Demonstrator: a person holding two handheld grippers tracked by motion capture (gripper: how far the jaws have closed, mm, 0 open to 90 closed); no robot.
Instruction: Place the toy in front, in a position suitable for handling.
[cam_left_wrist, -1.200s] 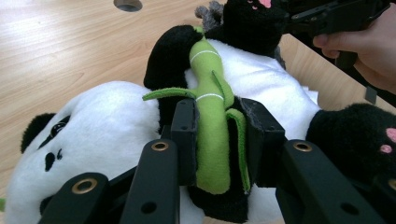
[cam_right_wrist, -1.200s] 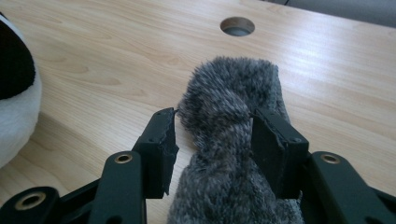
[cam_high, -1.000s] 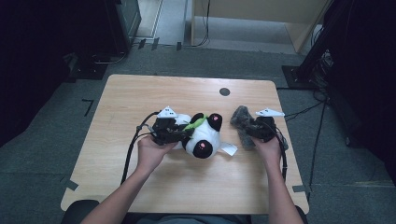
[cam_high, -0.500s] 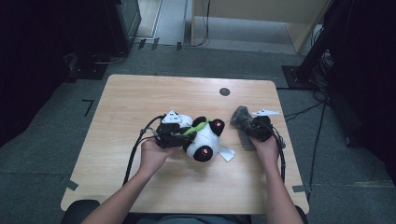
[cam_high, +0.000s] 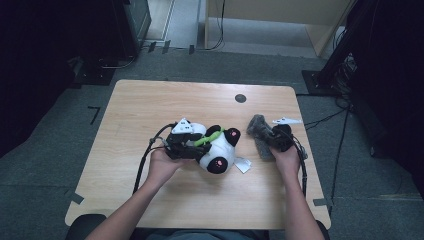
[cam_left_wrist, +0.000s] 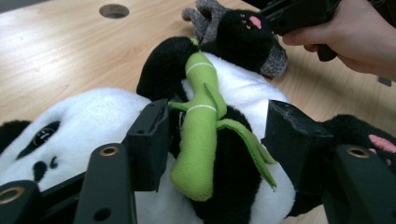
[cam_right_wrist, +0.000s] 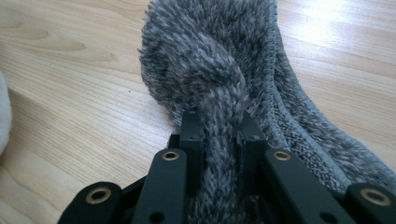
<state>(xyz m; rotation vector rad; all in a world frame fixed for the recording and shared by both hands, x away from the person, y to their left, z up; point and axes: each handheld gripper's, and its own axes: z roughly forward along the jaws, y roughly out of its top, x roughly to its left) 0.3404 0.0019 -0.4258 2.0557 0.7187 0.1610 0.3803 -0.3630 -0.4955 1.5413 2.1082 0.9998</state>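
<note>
Nearest the person, the left gripper (cam_left_wrist: 215, 140) has its 2 jaws spread wide on either side of the plush panda (cam_high: 216, 150) — around the green bamboo stalk (cam_left_wrist: 201, 135) on its belly. The panda lies on its back on the table (cam_high: 150, 110), its long axis slanting, head toward the person. Farther right, the right gripper (cam_right_wrist: 218, 135) pinches a fold of the grey furry cloth (cam_right_wrist: 219, 60) — it stretches away toward the table's far edge.

Right gripper (cam_right_wrist: 219, 140) jaws clamped on a fold of grey fuzzy cloth (cam_right_wrist: 210, 60); wooden table (cam_right_wrist: 70, 93) beneath
</note>
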